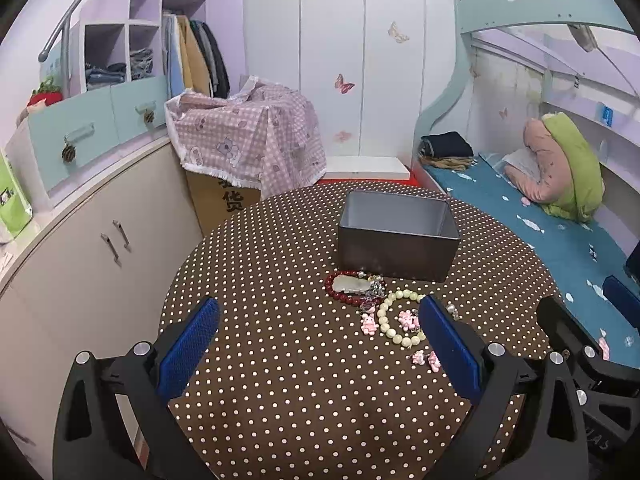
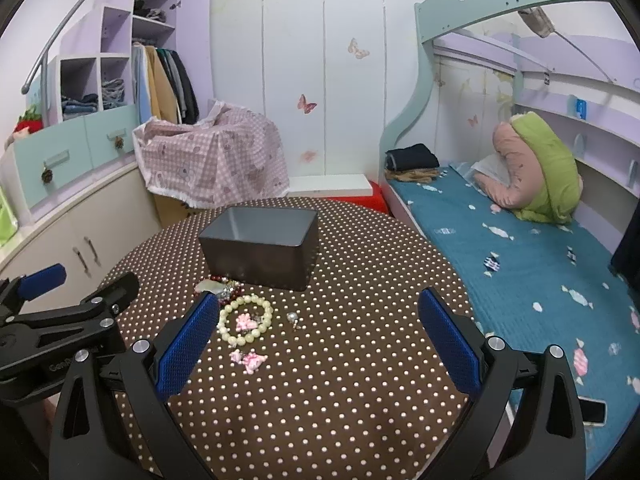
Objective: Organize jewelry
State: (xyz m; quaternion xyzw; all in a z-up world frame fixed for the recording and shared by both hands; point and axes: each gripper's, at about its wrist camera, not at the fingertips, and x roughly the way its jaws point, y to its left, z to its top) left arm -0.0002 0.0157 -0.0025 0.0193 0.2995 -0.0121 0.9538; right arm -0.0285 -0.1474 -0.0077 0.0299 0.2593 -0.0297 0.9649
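An open grey box (image 1: 396, 236) (image 2: 262, 246) stands on the brown polka-dot table (image 1: 280, 360) (image 2: 360, 360). In front of it lies a jewelry pile: a red bead bracelet (image 1: 340, 294) (image 2: 218, 280) with a pale pendant (image 1: 352, 284), a cream pearl bracelet (image 1: 386, 322) (image 2: 245, 320), pink charms (image 1: 369, 323) (image 2: 250, 360) and a small pearl earring (image 2: 293, 317). My left gripper (image 1: 320, 344) is open and empty, the pile by its right finger. My right gripper (image 2: 318, 340) is open and empty, the pile by its left finger.
A bed with a teal sheet (image 1: 540, 232) (image 2: 520, 248) runs along the table's right side. A cabinet (image 1: 80, 240) stands at left. A carton under pink checked cloth (image 1: 248, 136) (image 2: 212, 156) sits beyond the table. A phone (image 2: 592, 412) lies on the bed edge.
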